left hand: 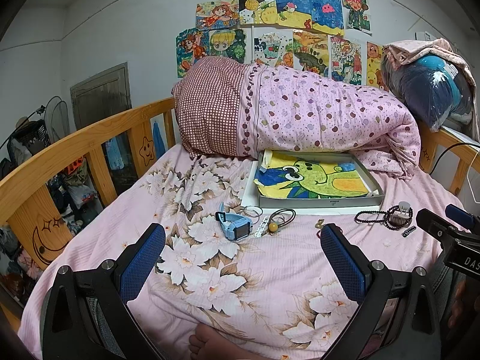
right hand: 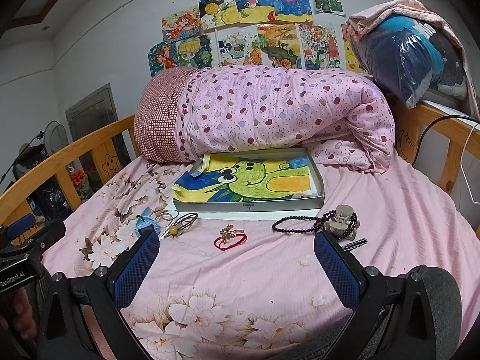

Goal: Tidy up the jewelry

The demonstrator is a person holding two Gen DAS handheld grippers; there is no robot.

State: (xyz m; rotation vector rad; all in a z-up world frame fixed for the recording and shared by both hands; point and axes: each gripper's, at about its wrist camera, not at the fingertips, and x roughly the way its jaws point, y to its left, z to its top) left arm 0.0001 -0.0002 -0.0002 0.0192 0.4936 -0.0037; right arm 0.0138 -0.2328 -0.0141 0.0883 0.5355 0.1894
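Jewelry lies on the pink bed sheet in front of a shallow grey box [left hand: 321, 201] [right hand: 249, 205] lined with a frog drawing. A blue watch [left hand: 235, 225] [right hand: 143, 223], thin rings [left hand: 253, 211], dark hair ties with a yellow bead [left hand: 277, 220] [right hand: 180, 225], a red string bracelet with gold charm [right hand: 229, 237], a dark bead necklace [left hand: 378, 217] [right hand: 300, 223], a beige hair claw [left hand: 400, 213] [right hand: 342, 220] and a small dark clip [left hand: 408, 231] [right hand: 355, 243] lie there. My left gripper [left hand: 243, 240] is open and empty, short of the watch. My right gripper [right hand: 237, 250] is open and empty, just short of the red bracelet.
A rolled pink quilt [left hand: 300, 114] [right hand: 270, 114] lies behind the box. Wooden bed rails [left hand: 75, 150] [right hand: 435, 126] run along both sides. A bagged bundle [right hand: 405, 57] sits at the far right. A bare foot [left hand: 216, 345] is at the near edge.
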